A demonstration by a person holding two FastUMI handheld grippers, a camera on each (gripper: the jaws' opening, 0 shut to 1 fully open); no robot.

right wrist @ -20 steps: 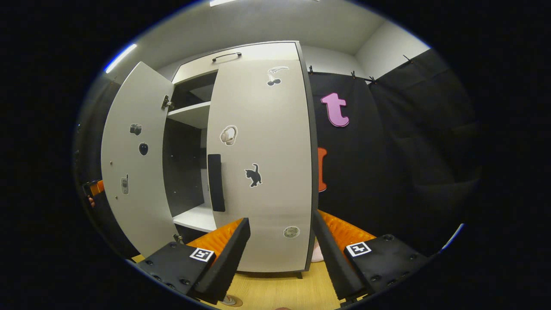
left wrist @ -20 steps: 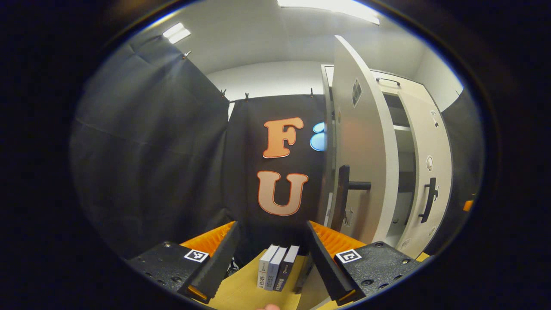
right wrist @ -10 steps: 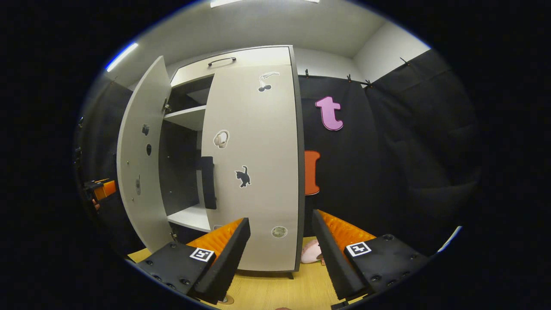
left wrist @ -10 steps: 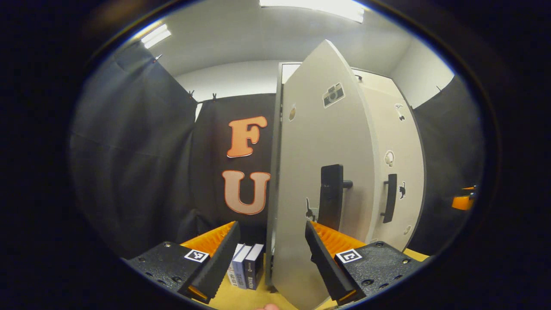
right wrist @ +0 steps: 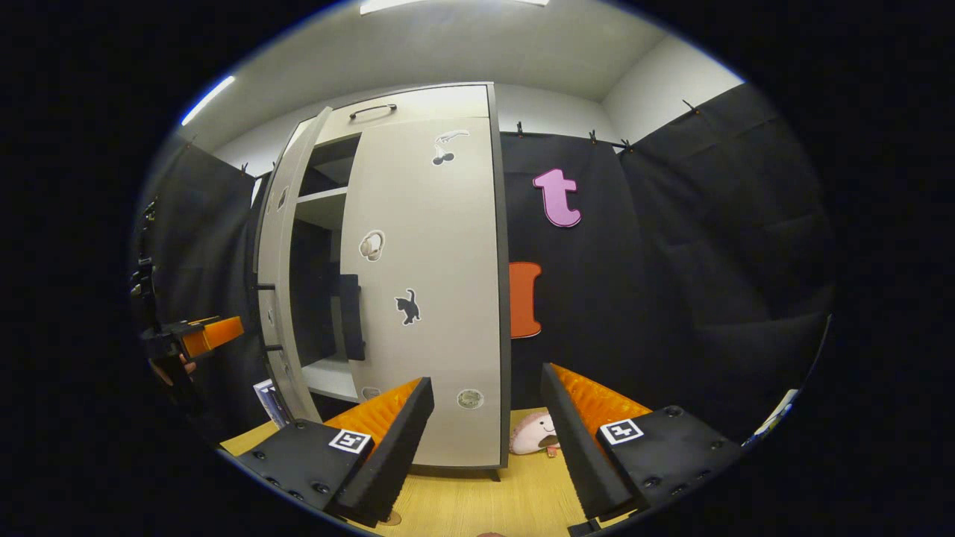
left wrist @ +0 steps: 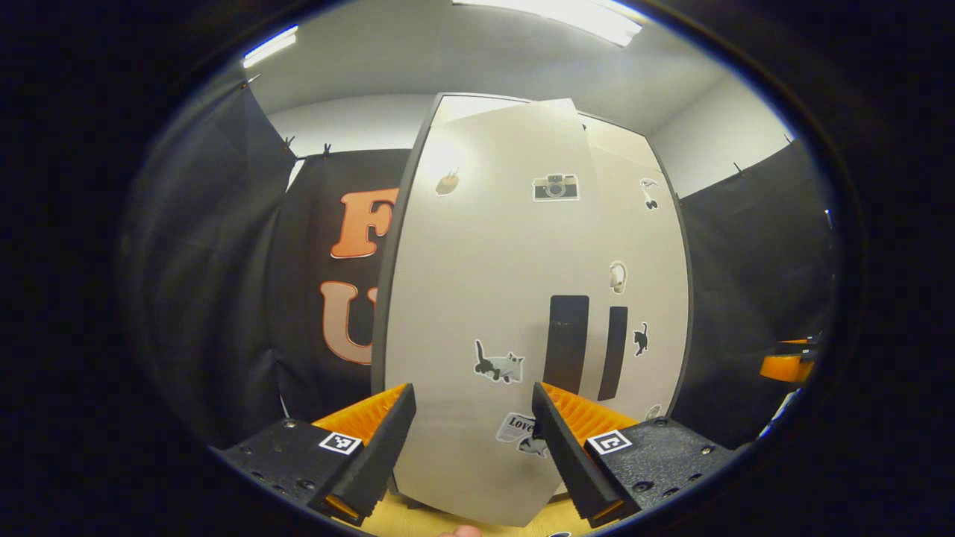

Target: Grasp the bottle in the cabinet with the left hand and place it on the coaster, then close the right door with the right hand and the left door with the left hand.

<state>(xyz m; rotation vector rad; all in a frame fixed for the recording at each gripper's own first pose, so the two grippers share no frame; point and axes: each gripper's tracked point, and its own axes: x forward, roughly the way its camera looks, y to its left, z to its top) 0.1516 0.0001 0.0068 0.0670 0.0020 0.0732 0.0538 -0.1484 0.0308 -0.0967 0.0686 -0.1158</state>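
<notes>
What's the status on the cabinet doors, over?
Left hand-held gripper open, facing left door. Right hand-held gripper open, clear. Right door shut; left door ajar. Nothing blocking.

The doors (left wrist: 477,298) look smooth and matt, like painted board. The counter (right wrist: 485,503) shows pale wood grain. The fingers (right wrist: 399,432) carry ribbed pads.

Right door (right wrist: 429,298) lies shut against the cabinet (right wrist: 418,101); left door (right wrist: 280,261) stands ajar.
</notes>
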